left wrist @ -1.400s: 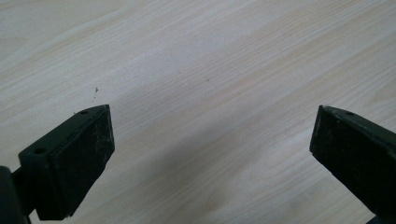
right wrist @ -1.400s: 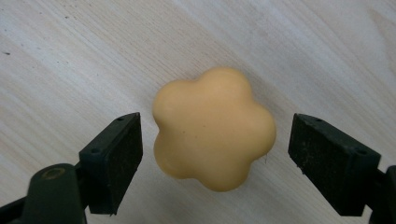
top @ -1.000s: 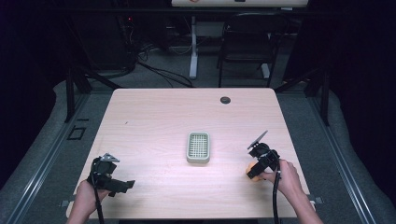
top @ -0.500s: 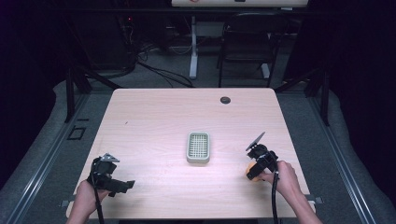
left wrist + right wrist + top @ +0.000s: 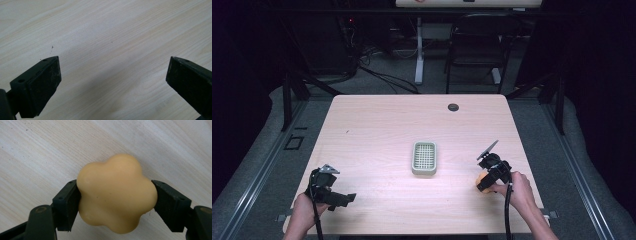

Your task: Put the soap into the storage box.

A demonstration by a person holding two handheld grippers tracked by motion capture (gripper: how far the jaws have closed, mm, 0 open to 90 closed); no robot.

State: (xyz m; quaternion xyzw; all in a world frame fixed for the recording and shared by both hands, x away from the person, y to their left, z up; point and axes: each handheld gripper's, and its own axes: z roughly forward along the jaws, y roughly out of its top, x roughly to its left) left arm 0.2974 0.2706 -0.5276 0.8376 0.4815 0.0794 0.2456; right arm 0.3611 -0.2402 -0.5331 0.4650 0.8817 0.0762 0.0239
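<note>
Yellow and flower-shaped, the soap sits clamped between the two black jaws of the right claw, whose pads press its left and right sides; pale wood grain lies beneath it. From the high view the right claw is at the right part of the tabletop, near the front edge, with the soap showing as a small orange-yellow patch at its left. The right hand comes in from the bottom right, forearm angled up and to the left, wrist low over the wood, the claw pointing toward the middle of the tabletop and its cable trailing back along the arm.

The left claw is at the front left corner, held by the left hand, and points right, roughly level with the surface. In the left gripper view its jaws stand wide apart over bare wood, nothing between them.

A grey-green soap dish with a grid insert lies at the centre, well apart from both claws. A small dark disc rests near the far edge.
</note>
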